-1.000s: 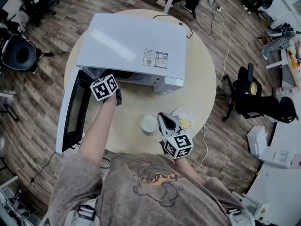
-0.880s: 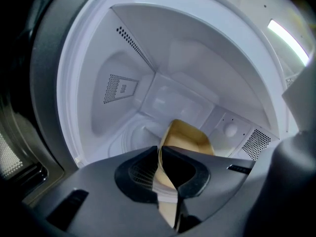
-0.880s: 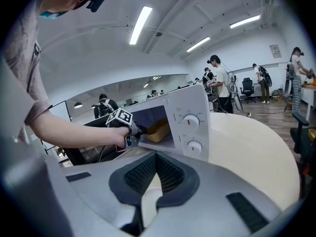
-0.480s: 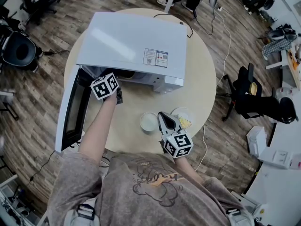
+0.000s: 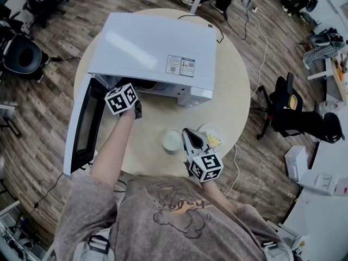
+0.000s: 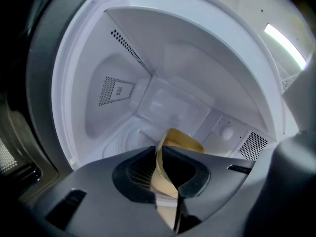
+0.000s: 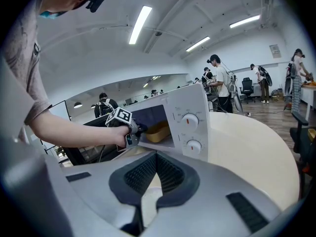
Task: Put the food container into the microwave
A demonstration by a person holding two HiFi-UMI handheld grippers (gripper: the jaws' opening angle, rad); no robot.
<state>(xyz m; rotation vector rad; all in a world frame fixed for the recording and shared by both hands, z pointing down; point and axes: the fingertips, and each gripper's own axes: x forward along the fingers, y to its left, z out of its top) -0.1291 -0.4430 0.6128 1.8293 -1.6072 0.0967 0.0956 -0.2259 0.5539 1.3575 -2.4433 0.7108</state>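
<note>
While reaching past the open door (image 5: 81,129) into the microwave (image 5: 157,45), clamps left gripper (image 6: 160,154) jaws on the rim of the yellow food container (image 6: 183,142) inside the cavity. Further right, hovers right gripper (image 5: 191,136) over the table (image 5: 234,91) beside a white bowl (image 5: 172,141), jaws together, nothing held.

In the head view, the microwave's (image 5: 155,50) top hides almost all of the food container (image 6: 181,141). At lower centre of the left gripper view, the fingers (image 6: 132,176) cover its near wall. The print on the label (image 5: 180,67) is too small to read.
</note>
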